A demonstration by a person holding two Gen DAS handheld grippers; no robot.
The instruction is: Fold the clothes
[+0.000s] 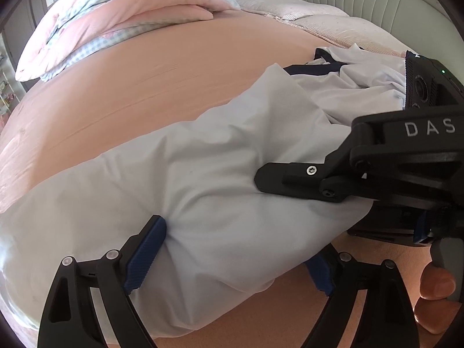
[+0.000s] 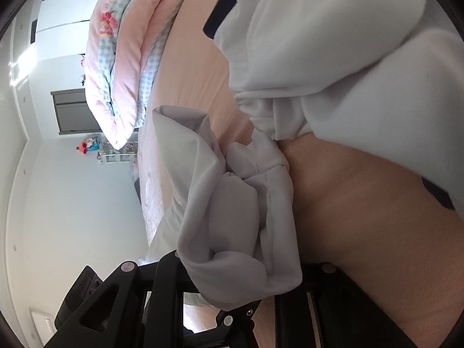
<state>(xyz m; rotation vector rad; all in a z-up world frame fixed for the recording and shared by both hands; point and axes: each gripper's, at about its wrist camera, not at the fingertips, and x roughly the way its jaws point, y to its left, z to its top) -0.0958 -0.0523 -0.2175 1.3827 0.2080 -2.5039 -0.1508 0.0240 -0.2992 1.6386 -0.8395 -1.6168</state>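
Both tools grip one white garment (image 1: pixel 220 174) on the bed (image 1: pixel 130 87): left tool (image 1: pixel 232 255) pinches its near edge, right tool (image 2: pixel 232 298) pinches a bunched hem. Garment's long axis runs left-right, collar end nearer right tool.

Black linkage tool (image 1: pixel 232 258) with blue ribbed pads (image 1: pixel 145 256), silver screws, seemingly "DAS" lettering.

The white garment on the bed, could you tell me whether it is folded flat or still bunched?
Still bunched: the white garment lies rumpled on the pink sheet, pinched by both grippers.
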